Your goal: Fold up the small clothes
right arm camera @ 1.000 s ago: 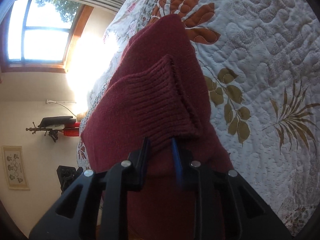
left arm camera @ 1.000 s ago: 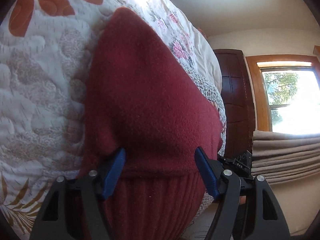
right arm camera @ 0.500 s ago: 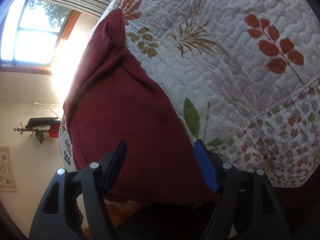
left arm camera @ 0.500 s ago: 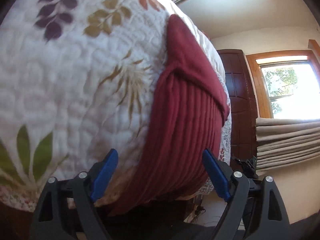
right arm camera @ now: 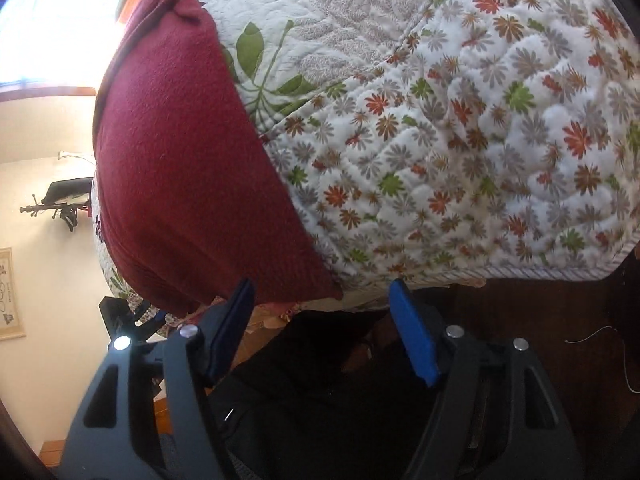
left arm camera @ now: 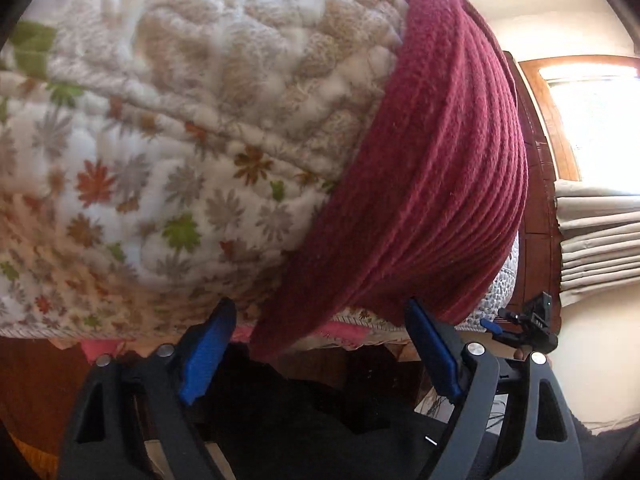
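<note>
sweater (left arm camera: 432, 184) is what this is all about, one small dark red knit, lying on the quilt (left arm camera: 168, 128) right at the near edge of the bed, its ribbed hem hanging a touch over the border.

start at the left gripper (left arm camera: 320, 356): blue pads spread wide, nothing between them, hovering just off the bed edge with the ribbed end of the knit straight ahead. right gripper (right arm camera: 320, 328) the same story, wide and empty, with the plain lower corner (right arm camera: 328, 288) of the red knit just beyond its left pad. neither one is touching cloth.

outward from there, the knit runs away up the bed as a long narrow band, so it looks part folded, sides brought in. whether it is finished i cannot say; the far end is hard to read in either view.

if another fold is due, my call: each gripper takes one near corner, pinches through every layer, not just the top one, lifts low and carries the hem towards the far end together so the edges land square. the overhang makes that pinch easy, but the quilt border sits close, so keep the pads off it.

count: one sweater, one quilt, two grippers, a window (left arm camera: 596, 120) in each view.
</note>
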A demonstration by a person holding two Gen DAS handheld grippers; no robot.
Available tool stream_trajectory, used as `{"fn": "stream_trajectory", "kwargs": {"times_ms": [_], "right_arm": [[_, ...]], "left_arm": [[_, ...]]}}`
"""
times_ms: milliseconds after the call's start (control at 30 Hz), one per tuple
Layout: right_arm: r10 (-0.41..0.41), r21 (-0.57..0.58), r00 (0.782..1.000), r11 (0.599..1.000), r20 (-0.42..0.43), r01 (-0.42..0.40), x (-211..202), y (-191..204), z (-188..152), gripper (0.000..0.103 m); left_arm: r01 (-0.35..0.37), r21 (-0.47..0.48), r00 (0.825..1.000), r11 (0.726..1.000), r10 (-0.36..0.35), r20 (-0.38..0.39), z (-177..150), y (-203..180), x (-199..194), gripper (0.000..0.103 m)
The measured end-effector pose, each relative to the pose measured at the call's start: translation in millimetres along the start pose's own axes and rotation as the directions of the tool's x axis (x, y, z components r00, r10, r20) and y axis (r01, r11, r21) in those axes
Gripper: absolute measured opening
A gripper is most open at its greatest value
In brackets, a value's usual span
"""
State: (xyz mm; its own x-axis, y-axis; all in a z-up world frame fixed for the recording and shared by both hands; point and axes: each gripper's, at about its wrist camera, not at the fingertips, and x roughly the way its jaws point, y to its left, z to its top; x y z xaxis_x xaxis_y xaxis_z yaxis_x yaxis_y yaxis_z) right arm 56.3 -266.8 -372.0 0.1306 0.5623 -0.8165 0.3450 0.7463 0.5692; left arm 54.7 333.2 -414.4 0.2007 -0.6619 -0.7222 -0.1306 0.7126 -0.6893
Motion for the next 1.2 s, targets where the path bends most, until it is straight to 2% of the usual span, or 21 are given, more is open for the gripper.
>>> {"fn": "stream_trajectory", "kwargs": {"times_ms": [67,133,167,200,233,267,400,467,533,633,800,833,967,1000,1133,1200], "right_arm": [[0.006,-0.009,1.0,1.0,0.008,-0.006,0,2,-10,0.07],[0.015,-0.012,1.0,1.0,0.017,-0.015,-1,5,-16,0.07],[0.022,-0.013,1.0,1.0,0.021,-0.022,-1,6,-17,0.07],[0.027,-0.018,0.999,0.999,0.026,-0.026,-2,7,-21,0.07],[0.032,-0.023,0.999,0.999,0.032,-0.031,-3,8,-22,0.07],[0.037,-0.023,0.999,0.999,0.038,-0.036,-4,8,-24,0.07],[0.091,0.011,0.994,0.996,0.064,-0.092,-9,-8,-25,0.07],[0.134,0.028,0.989,0.99,0.065,-0.136,-4,-16,-28,0.073],[0.184,0.057,0.982,0.981,0.052,-0.186,7,-28,-27,0.076],[0.261,0.105,0.965,0.959,0.038,-0.264,27,-43,-33,0.078],[0.415,0.231,0.907,0.878,0.068,-0.419,63,-65,-51,0.082],[0.45,0.263,0.889,0.85,0.085,-0.455,69,-71,-57,0.084],[0.587,0.329,0.789,0.721,0.178,-0.61,86,-80,-72,0.086],[0.603,0.331,0.776,0.705,0.185,-0.627,87,-82,-72,0.086],[0.625,0.343,0.764,0.69,0.162,-0.637,107,-82,-73,0.087],[0.644,0.347,0.747,0.671,0.166,-0.655,116,-77,-75,0.088]], "left_arm": [[0.029,-0.009,0.999,1.0,-0.03,-0.041,5,-3,16,0.086],[0.028,-0.013,0.997,1.0,-0.029,-0.07,8,-1,27,0.084],[0.035,-0.026,0.996,0.999,-0.037,-0.083,9,-1,31,0.073],[0.045,-0.034,0.994,0.998,-0.048,-0.098,9,-3,37,0.039],[0.034,-0.03,0.993,0.999,-0.038,-0.114,9,-4,40,0.018],[0.036,-0.028,0.992,0.999,-0.039,-0.117,9,-8,40,0.006],[0.182,-0.081,0.978,0.98,-0.189,-0.092,-2,-25,11,0.006],[0.263,-0.115,0.961,0.958,-0.27,-0.052,-11,-34,-16,0.006],[0.342,-0.139,0.938,0.929,-0.346,-0.003,-16,-48,-45,0.006],[0.45,-0.172,0.893,0.877,-0.444,0.07,-21,-69,-79,0.006],[0.55,-0.173,0.835,0.817,-0.53,0.148,-23,-102,-101,0.006],[0.556,-0.164,0.83,0.815,-0.536,0.151,-22,-108,-103,0.006],[0.568,-0.142,0.822,0.811,-0.549,0.153,-18,-121,-108,0.006],[0.568,-0.139,0.822,0.811,-0.55,0.152,-18,-123,-108,0.006],[0.564,-0.135,0.824,0.814,-0.547,0.148,-15,-124,-105,0.006],[0.561,-0.133,0.827,0.817,-0.544,0.144,-12,-119,-109,0.006]]}}
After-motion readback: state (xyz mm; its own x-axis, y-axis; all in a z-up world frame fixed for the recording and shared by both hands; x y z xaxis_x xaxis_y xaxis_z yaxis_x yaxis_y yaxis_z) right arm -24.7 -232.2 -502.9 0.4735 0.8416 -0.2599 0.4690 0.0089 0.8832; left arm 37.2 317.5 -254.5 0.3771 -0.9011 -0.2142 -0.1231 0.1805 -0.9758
